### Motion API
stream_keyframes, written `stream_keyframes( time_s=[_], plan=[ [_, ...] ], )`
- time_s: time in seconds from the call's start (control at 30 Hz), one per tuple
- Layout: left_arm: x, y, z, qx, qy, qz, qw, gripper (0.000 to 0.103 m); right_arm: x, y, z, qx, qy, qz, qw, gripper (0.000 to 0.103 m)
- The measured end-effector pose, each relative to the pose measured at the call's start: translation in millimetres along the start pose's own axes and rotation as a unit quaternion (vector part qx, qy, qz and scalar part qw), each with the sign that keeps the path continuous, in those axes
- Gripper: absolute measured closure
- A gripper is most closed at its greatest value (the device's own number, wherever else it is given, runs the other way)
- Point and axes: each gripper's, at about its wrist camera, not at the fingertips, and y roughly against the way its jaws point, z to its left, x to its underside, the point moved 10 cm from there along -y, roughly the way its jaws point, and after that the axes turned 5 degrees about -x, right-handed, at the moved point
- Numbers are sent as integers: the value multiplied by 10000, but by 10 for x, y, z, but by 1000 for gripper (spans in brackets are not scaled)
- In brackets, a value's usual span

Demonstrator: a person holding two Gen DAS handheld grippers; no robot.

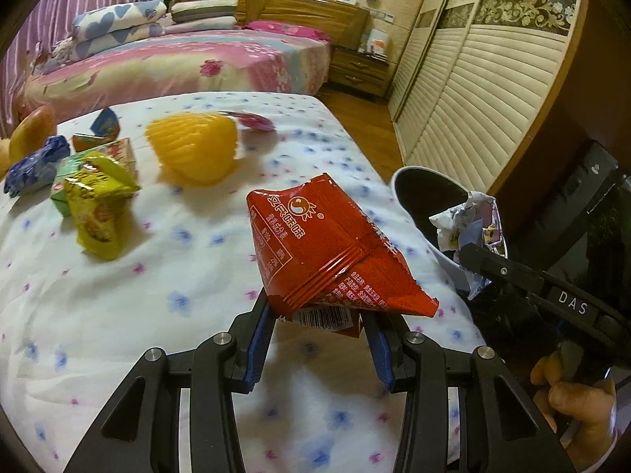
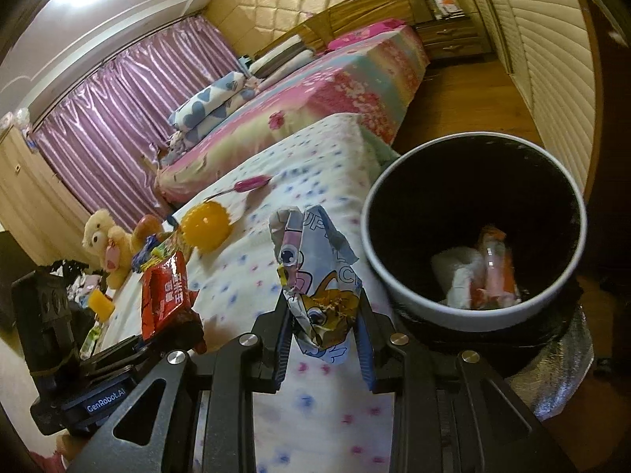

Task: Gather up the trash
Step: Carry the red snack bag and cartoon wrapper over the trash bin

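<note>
My left gripper (image 1: 321,315) is shut on a red snack packet (image 1: 327,248) and holds it above the flowered bedspread (image 1: 157,276). My right gripper (image 2: 323,335) is shut on a crumpled cartoon wrapper (image 2: 319,276), just left of a white bin with a black inside (image 2: 473,236). The bin holds white paper and an orange packet (image 2: 495,268). In the left wrist view the right gripper (image 1: 473,260) holds the wrapper (image 1: 469,224) over the bin's rim (image 1: 398,181). The red packet also shows in the right wrist view (image 2: 167,295).
On the bedspread lie a yellow-green packet (image 1: 98,205), a green box (image 1: 94,165), a blue wrapper (image 1: 33,167), an orange plastic cup (image 1: 193,149) and a pink wrapper (image 1: 250,120). A plush toy (image 2: 104,244) sits far left. A pink bed (image 1: 189,63) and wardrobe (image 1: 493,90) stand behind.
</note>
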Motion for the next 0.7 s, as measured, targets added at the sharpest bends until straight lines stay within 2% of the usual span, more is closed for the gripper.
stream_keyframes(
  time_s=[0.7],
  plan=[
    [-191,-410,-487,232,-362,141,9990,60,-179,215,-541,343,-352,-240,9985,74]
  ],
)
